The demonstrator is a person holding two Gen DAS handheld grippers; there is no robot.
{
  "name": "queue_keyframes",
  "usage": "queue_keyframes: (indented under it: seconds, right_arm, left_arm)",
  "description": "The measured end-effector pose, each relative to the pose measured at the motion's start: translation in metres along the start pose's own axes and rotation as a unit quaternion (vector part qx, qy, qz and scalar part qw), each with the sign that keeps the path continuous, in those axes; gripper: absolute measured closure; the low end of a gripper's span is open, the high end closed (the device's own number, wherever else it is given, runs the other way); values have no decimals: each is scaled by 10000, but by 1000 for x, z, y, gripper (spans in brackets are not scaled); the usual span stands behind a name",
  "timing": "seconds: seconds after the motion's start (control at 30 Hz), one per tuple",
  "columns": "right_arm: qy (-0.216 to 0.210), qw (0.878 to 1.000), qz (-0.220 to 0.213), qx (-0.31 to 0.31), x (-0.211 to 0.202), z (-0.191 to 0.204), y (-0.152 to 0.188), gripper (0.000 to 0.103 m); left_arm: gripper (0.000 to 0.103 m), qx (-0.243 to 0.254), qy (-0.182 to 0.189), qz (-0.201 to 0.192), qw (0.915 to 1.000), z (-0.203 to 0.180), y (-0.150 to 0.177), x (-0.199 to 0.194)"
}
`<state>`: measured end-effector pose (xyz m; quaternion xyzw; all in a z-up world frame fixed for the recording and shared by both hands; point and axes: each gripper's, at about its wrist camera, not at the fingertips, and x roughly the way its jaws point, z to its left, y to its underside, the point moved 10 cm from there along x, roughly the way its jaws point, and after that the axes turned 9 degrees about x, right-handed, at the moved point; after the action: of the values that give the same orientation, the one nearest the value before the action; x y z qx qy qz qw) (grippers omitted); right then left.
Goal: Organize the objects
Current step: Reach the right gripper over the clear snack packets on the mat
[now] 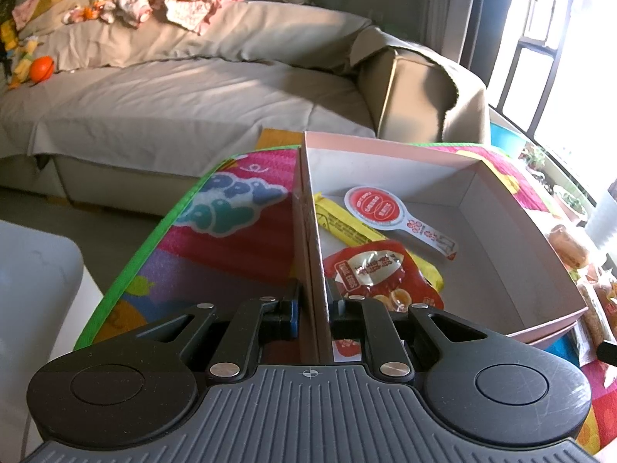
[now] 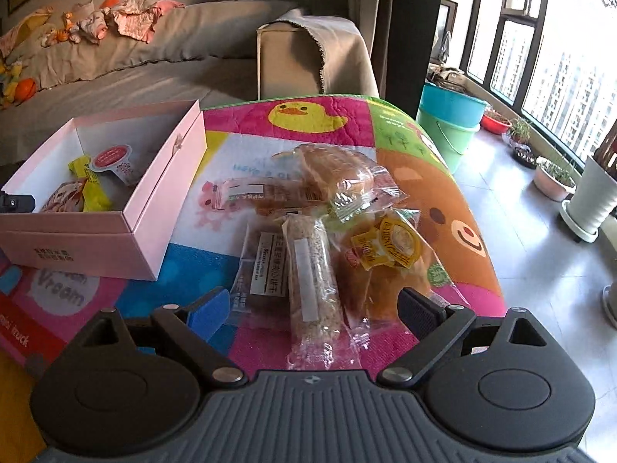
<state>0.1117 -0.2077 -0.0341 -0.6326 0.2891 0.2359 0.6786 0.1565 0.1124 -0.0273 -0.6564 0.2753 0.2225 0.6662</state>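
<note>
A pink box (image 1: 501, 231) (image 2: 154, 208) stands on a colourful play mat (image 2: 316, 115). My left gripper (image 1: 312, 305) is shut on the box's left wall (image 1: 306, 231), one finger outside and one inside. Inside lie a red snack pouch (image 1: 378, 270), a yellow stick packet (image 1: 343, 223) (image 2: 90, 185) and a red-lidded cup (image 1: 376, 206) (image 2: 112, 156). My right gripper (image 2: 314, 308) is open over a pile of wrapped snacks; a long grain bar (image 2: 312, 281) lies between its fingers, untouched. Beside the bar are a dark bar (image 2: 266, 270), a yellow-labelled cake (image 2: 389, 254) and a wrapped bun (image 2: 335, 173).
A grey sofa (image 1: 193, 88) with clothes and toys stands behind the mat. Stacked teal and green buckets (image 2: 449, 119) and potted plants (image 2: 555, 177) line the window side on the right. A white surface (image 1: 34, 277) sits at the left.
</note>
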Motion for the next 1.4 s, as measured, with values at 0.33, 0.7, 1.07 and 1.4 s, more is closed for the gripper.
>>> queue_keyframes:
  seconds: [0.33, 0.7, 1.07, 1.4]
  right_arm:
    - [-63, 9999, -47, -118, 6, 11, -5, 11]
    - [-714, 9973, 133, 65, 2, 22, 2, 24]
    - [-420, 9983, -35, 412, 17, 12, -15, 37]
    - [-529, 9916, 421, 1098, 29, -9, -4, 66]
  left_arm:
    - [89, -2, 1, 5, 10000, 0, 0, 0]
    - [89, -1, -1, 5, 10000, 0, 0, 0]
    - [89, 3, -7, 11, 10000, 0, 0, 0]
    - [89, 7, -4, 94, 10000, 2, 4, 3]
